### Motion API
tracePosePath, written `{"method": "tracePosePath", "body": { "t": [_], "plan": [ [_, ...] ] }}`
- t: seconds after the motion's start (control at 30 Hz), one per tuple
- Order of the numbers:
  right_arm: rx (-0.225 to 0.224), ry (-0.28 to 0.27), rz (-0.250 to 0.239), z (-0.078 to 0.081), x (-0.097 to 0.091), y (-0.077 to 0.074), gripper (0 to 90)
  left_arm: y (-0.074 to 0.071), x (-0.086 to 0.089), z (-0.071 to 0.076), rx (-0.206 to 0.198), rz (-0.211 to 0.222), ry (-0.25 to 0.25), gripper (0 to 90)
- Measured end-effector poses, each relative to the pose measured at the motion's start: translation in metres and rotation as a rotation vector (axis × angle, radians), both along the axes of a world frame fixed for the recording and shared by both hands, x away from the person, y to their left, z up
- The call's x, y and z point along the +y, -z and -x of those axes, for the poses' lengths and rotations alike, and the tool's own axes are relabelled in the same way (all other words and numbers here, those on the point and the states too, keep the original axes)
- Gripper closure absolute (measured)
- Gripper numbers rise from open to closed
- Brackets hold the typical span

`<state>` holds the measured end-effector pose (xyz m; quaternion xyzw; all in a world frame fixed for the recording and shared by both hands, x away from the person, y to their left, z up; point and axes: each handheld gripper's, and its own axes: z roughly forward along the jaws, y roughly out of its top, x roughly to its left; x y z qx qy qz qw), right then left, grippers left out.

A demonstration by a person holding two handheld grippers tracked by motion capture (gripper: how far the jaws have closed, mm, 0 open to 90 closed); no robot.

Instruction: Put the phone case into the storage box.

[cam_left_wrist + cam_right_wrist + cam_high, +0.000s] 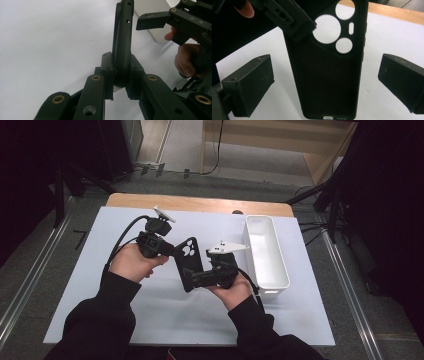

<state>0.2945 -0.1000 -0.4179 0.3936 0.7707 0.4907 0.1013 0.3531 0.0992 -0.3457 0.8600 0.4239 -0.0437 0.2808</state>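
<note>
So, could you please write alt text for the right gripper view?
A black phone case with round camera cutouts hangs between the right gripper's open jaws, untouched by them. The left gripper clamps its upper left edge, above a white table.

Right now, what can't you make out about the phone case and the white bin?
- Phone case, high view: lower end hidden behind the right tool.
- Phone case, left gripper view: seen edge-on; faces hidden; the left tool covers its near end.
- Phone case, right gripper view: bottom cut off by the frame edge.
- White bin, high view: nearest inner floor hidden by its wall.
</note>
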Motion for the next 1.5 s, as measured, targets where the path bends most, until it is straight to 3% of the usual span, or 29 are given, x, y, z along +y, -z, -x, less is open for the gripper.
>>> {"method": "tracePosePath", "body": {
  "t": [0.4,1.07,1.2,1.5],
  "plan": [
    [-0.013,0.023,0.022,-0.003,0.007,-0.005,0.0,0.001,-0.006,0.003,0.005,0.003,0.007,79.0],
    [-0.007,0.06,0.059,-0.01,0.016,0.005,0.0,0.0,-0.01,0.005,0.03,0.042,0.016,78.9],
    [-0.022,0.046,0.047,-0.009,0.016,0.006,8.8,0.0,-0.01,0.005,0.029,0.046,0.007,78.7],
    [-0.019,0.039,0.054,-0.008,0.015,0.005,11.0,0.0,-0.011,0.006,0.012,0.037,0.014,78.4]
  ]
}}
